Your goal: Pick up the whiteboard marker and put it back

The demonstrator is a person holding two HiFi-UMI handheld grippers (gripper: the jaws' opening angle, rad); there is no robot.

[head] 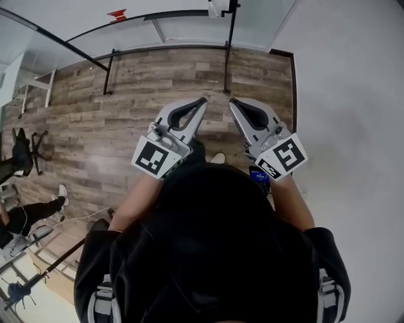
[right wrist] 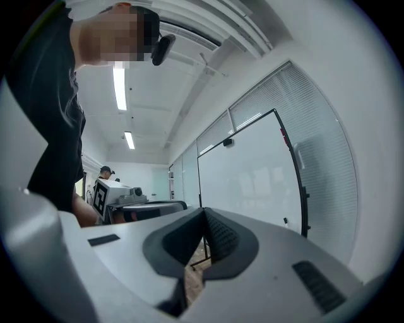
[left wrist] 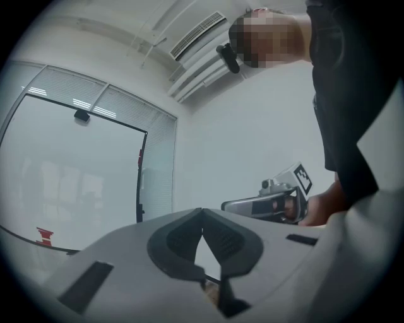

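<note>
No whiteboard marker shows in any view. A black-framed whiteboard (head: 183, 28) stands ahead of me on black legs; it also fills the left of the left gripper view as the whiteboard (left wrist: 69, 164) and the right of the right gripper view as the whiteboard (right wrist: 252, 180). A small red object (head: 117, 14) sits on the board; I cannot tell what it is. My left gripper (head: 203, 99) and right gripper (head: 231, 101) are held side by side in front of my chest above the wooden floor. Both are shut with nothing between the jaws, as seen on the left gripper (left wrist: 202, 211) and right gripper (right wrist: 203, 211).
A white wall (head: 353, 94) runs along the right. At the left edge sit a black office chair (head: 25, 151) and a seated person's legs (head: 25, 214). Another person in a cap (right wrist: 106, 171) stands far off down the room.
</note>
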